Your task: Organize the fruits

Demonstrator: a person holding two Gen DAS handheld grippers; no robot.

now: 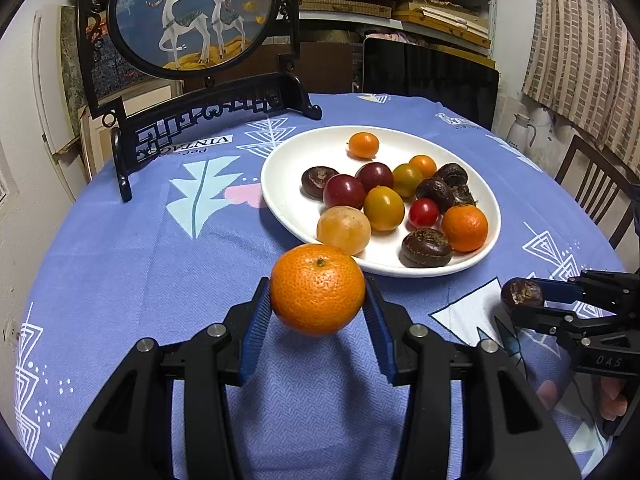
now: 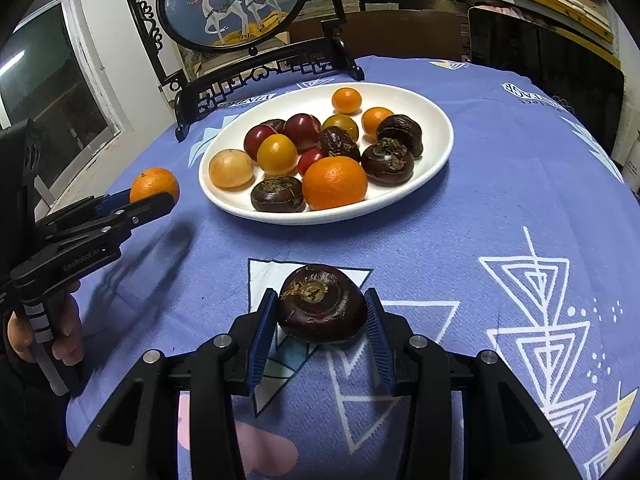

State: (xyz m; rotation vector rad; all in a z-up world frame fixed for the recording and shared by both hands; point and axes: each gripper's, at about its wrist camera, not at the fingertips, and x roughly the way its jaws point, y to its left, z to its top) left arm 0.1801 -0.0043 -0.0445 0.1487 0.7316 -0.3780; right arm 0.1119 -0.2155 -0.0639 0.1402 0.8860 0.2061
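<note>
My left gripper (image 1: 318, 300) is shut on an orange mandarin (image 1: 317, 289) and holds it above the blue cloth, just in front of the white plate (image 1: 288, 200); the mandarin also shows in the right wrist view (image 2: 154, 184). My right gripper (image 2: 320, 312) is shut on a dark brown water chestnut (image 2: 322, 304), low over the cloth in front of the plate (image 2: 440, 152); the chestnut also shows in the left wrist view (image 1: 521, 292). The plate holds several fruits: mandarins, red and yellow tomatoes, dark water chestnuts and a pale yellow fruit (image 1: 343, 229).
A black-framed round deer screen (image 1: 192, 16) stands on the table behind the plate, to the left. The round table has a blue patterned cloth (image 1: 140, 264). A dark chair (image 1: 592, 188) stands at the right edge, shelves with boxes behind.
</note>
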